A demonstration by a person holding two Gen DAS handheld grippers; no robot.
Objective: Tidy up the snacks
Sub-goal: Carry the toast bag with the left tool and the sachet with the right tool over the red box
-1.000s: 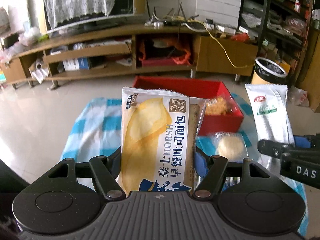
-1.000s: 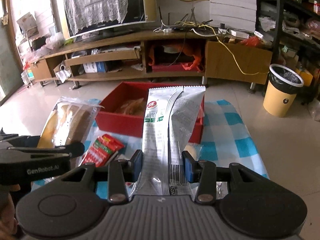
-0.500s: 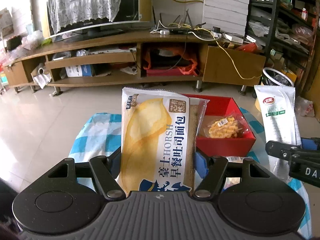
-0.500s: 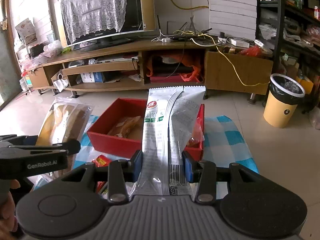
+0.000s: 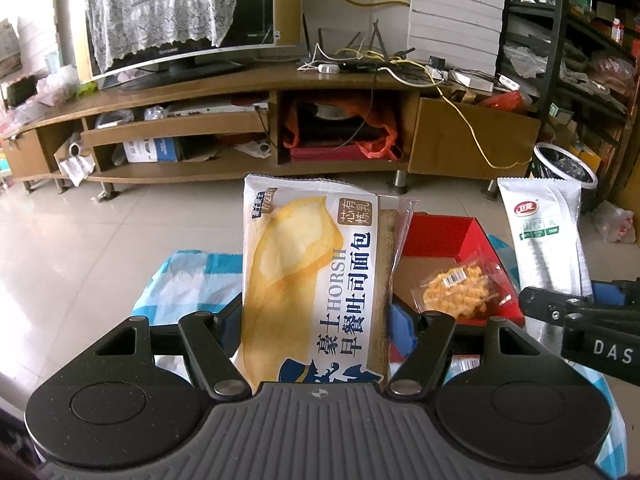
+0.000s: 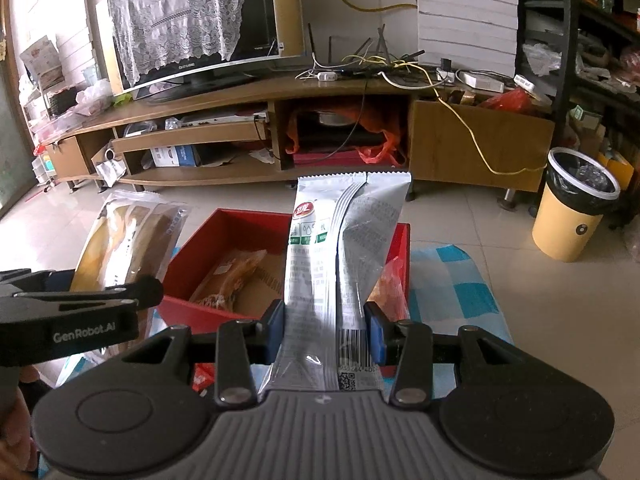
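Note:
My left gripper [image 5: 316,320] is shut on a yellow and white bread packet [image 5: 312,280], held upright above the checked cloth, left of the red box [image 5: 468,236]. My right gripper [image 6: 326,328] is shut on a silver and white snack packet [image 6: 340,256], held upright in front of the red box [image 6: 188,308]. The box holds a yellow snack bag [image 5: 460,292], a brownish packet [image 6: 228,276] and an orange-red bag [image 6: 390,284]. The bread packet also shows in the right wrist view [image 6: 128,240], the silver packet in the left wrist view [image 5: 548,240].
A blue and white checked cloth [image 5: 192,280] lies under the box on a tiled floor. A red packet [image 6: 202,376] lies on the cloth below my right gripper. A wooden TV stand [image 6: 240,128] is behind. A yellow bin [image 6: 572,216] stands at the right.
Both grippers have risen and tilted up with their packets still held. The red box now sits lower and nearer in both views, and more of its inside shows.

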